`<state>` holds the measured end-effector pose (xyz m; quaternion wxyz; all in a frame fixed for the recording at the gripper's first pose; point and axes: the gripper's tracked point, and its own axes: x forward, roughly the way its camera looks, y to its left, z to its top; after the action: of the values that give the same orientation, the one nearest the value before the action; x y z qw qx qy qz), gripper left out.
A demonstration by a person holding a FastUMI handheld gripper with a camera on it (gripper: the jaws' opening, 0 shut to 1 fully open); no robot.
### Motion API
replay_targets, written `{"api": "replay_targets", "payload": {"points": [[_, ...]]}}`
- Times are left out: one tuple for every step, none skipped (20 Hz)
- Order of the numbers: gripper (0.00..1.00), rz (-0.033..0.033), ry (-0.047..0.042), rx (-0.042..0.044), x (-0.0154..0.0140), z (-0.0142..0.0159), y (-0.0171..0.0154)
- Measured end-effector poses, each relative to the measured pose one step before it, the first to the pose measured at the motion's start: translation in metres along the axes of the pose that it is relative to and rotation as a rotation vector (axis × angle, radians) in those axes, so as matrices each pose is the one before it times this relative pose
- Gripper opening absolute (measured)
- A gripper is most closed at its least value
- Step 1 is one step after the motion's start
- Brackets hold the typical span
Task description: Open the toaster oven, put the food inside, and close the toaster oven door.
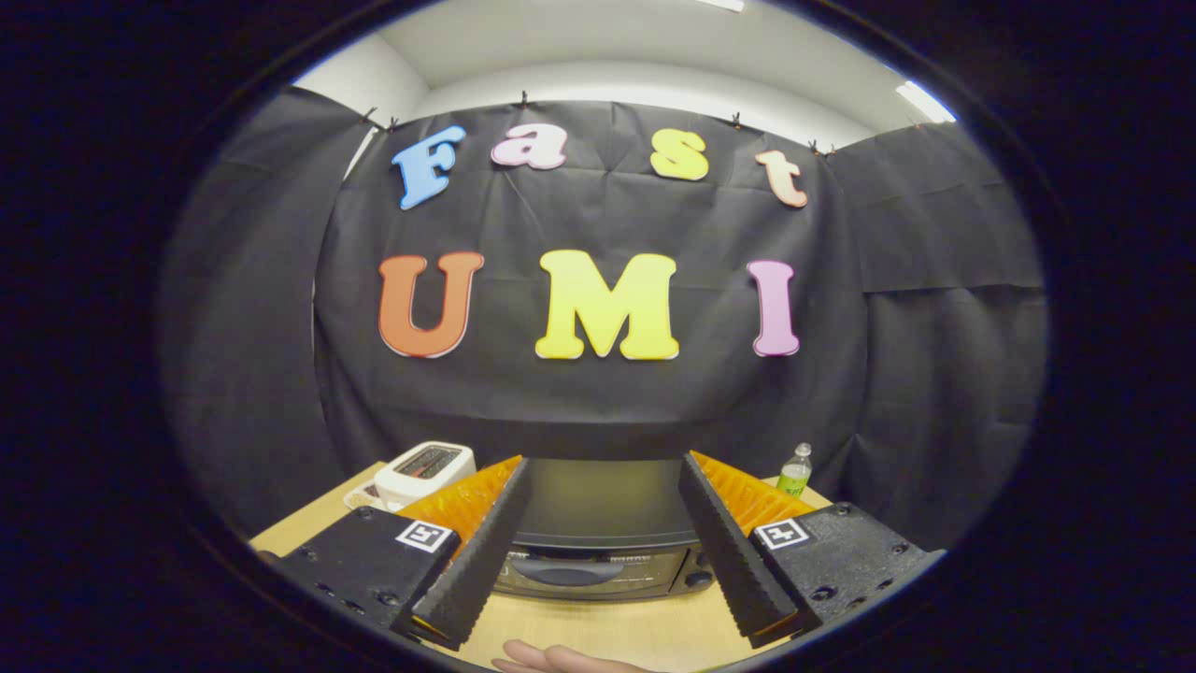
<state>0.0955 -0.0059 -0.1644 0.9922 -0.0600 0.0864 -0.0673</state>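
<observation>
A dark toaster oven (598, 533) stands on the wooden table (598, 631), seen from above and in front, just beyond my fingers. Its door (584, 572) is closed, with the handle along the top of the door. My gripper (603, 467) is open, its fingers (486, 551) spread wide on either side of the oven's top, with nothing between them. No food can be made out.
A white pop-up toaster (425, 470) sits to the left of the oven at the back of the table. A small green-labelled bottle (795, 471) stands to the right behind it. A person's hand (551, 660) rests at the table's near edge. Black cloth walls the booth.
</observation>
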Motion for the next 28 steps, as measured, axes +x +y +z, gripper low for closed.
{"api": "replay_targets", "payload": {"points": [[1.00, -0.00254, 0.03797, -0.00393, 0.01227, -0.01986, 0.00234], [1.00, -0.00341, 0.03644, 0.00041, 0.01149, -0.01602, 0.00169], [1.00, -0.00303, 0.03894, 0.00522, 0.01186, -0.01612, 0.00147], [1.00, -0.00159, 0.04020, 0.00278, 0.01061, -0.01445, 0.00128], [1.00, -0.00092, 0.04199, 0.00741, 0.00948, -0.01396, 0.00150], [1.00, 0.01149, 0.02884, 0.00961, 0.00626, -0.00735, 0.00303], [1.00, 0.00446, 0.02872, 0.00968, 0.00508, -0.00798, 0.00260], [1.00, 0.00302, 0.00854, 0.00485, 0.00381, -0.00229, 0.00108], [1.00, 0.00922, 0.01389, 0.00113, 0.00451, -0.00331, 0.00292], [1.00, 0.01095, 0.02452, -0.00540, 0.00388, -0.00472, 0.00368], [1.00, 0.01364, 0.01810, 0.00646, 0.00084, -0.00374, 0.00271], [1.00, 0.00187, -0.01529, -0.00106, 0.00667, 0.00095, 0.00004], [1.00, -0.00265, 0.00985, -0.00922, -0.00527, -0.00129, 0.00191], [1.00, -0.00012, 0.00951, -0.01243, -0.00197, -0.00126, 0.00046], [1.00, 0.00444, -0.00388, 0.00769, -0.00205, 0.00009, -0.00081], [1.00, 0.00783, 0.00670, 0.01833, -0.00173, -0.00260, 0.00023], [1.00, 0.00700, 0.00076, 0.00611, -0.00210, -0.00136, -0.00173], [1.00, 0.00446, 0.00404, -0.00734, -0.00333, -0.00185, -0.00021], [1.00, -0.00043, -0.00224, -0.00970, -0.00460, -0.00297, 0.00028], [1.00, 0.00438, 0.00109, -0.00429, -0.00574, -0.00428, 0.00029], [1.00, 0.00458, 0.00184, 0.00422, -0.00613, -0.00762, -0.00191], [1.00, 0.00606, 0.00884, 0.00456, -0.00484, -0.00629, -0.00119], [1.00, 0.00377, -0.00232, 0.00115, -0.00566, -0.00616, 0.00008], [1.00, -0.00295, 0.00530, -0.00952, -0.00584, -0.00632, -0.00017], [1.00, -0.00439, -0.00378, -0.01054, -0.00501, -0.00689, -0.00027], [1.00, -0.00619, -0.00121, -0.00916, -0.00365, -0.00602, -0.00011], [1.00, -0.00662, -0.00202, -0.01062, -0.00543, -0.00944, -0.00014], [1.00, -0.00686, 0.00324, -0.00590, -0.00441, -0.00936, -0.00025]]}}
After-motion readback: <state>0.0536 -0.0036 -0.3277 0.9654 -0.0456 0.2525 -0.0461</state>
